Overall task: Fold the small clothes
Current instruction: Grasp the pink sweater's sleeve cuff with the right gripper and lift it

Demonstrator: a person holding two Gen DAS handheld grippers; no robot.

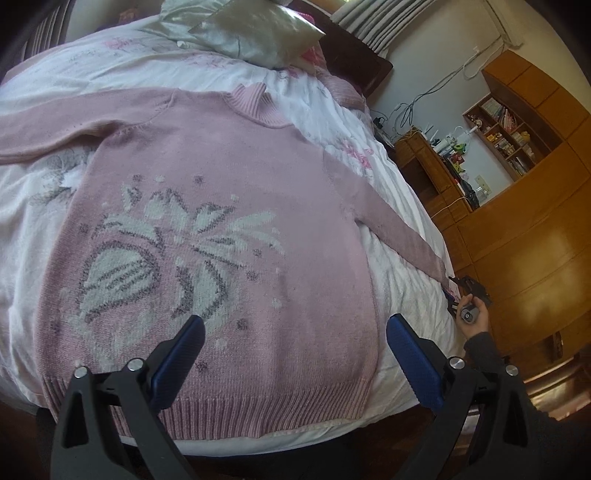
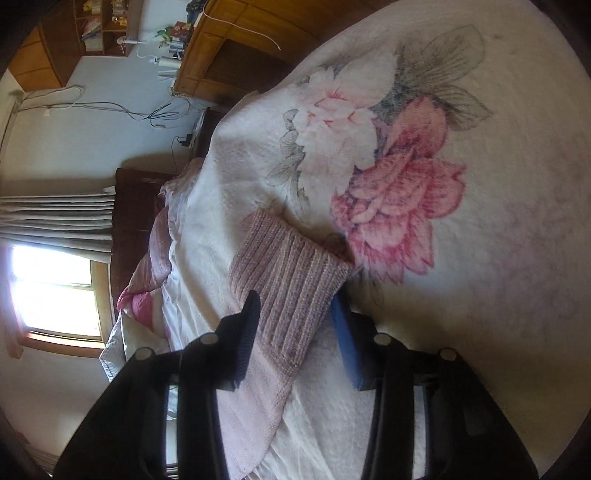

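Sweater: a pink knitted sweater (image 1: 229, 206) with a white and grey flower pattern lies face up, spread flat on the bed, hem towards the bed's near edge, collar (image 1: 258, 105) far off. One sleeve runs out along the bed's far left side; the other sleeve (image 1: 391, 225) slants down to the right edge.
Cuff: the ribbed cuff (image 2: 291, 280) of that right sleeve lies between the fingers of the right claw.
Handling: soft, limp, fairly light knit by the look of it; it should drape and stretch rather than hold a crease, and drag a little on the quilt. The ribbed cuff, hem and shoulder seams look like the firmest places to take hold.
Left claw: the left claw (image 1: 295, 354) hovers over the hem, fingers spread wide, holding nothing.
Right claw: the right claw (image 2: 295, 332) straddles the cuff with fingers set narrow on either side; whether they pinch it cannot be told. From the left view a hand (image 1: 474, 317) holds it at the bed's right edge.
Bed: a white quilt (image 2: 498, 258) printed with pink flowers, slightly rumpled; a silvery pillow (image 1: 255, 33) sits at the head.
Room: wooden cabinets (image 1: 524, 243), a cluttered shelf (image 1: 506, 136), wall cables, curtains beside a bright window (image 2: 55, 291).
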